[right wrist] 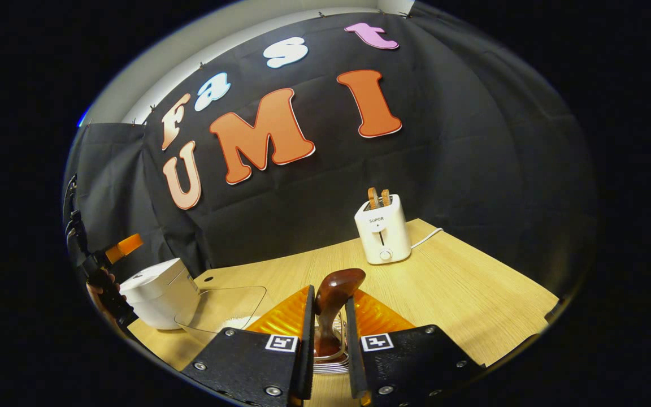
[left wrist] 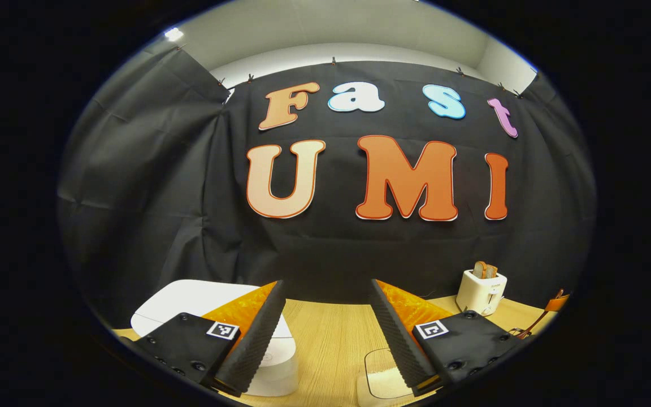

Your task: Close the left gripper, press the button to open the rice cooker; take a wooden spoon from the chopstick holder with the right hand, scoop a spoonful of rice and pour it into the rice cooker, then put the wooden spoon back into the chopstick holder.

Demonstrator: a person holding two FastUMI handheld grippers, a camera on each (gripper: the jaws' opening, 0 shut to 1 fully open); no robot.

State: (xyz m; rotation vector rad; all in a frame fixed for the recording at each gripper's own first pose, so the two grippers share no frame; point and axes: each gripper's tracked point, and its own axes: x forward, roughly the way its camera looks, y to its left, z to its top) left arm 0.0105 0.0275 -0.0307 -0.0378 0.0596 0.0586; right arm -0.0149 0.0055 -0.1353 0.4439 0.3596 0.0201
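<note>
In the right gripper view my right gripper (right wrist: 329, 297) is shut on a dark wooden spoon (right wrist: 338, 282). The spoon stands upright, bowl end up, with its handle down in a metal chopstick holder (right wrist: 330, 363) between the fingers. The white rice cooker (right wrist: 159, 293) sits at the left with its lid down. A clear container (right wrist: 229, 308) holding rice lies beside it. In the left gripper view my left gripper (left wrist: 326, 285) is open above the table. The rice cooker (left wrist: 190, 299) lies under its left finger and the clear container (left wrist: 379, 370) under its right finger.
A white toaster (right wrist: 383, 229) with two bread slices stands at the back of the wooden table (right wrist: 472, 288), its cord trailing right. The toaster (left wrist: 481, 291) also stands at the right in the left gripper view. A hand holds the left gripper (right wrist: 102, 268) beside the cooker.
</note>
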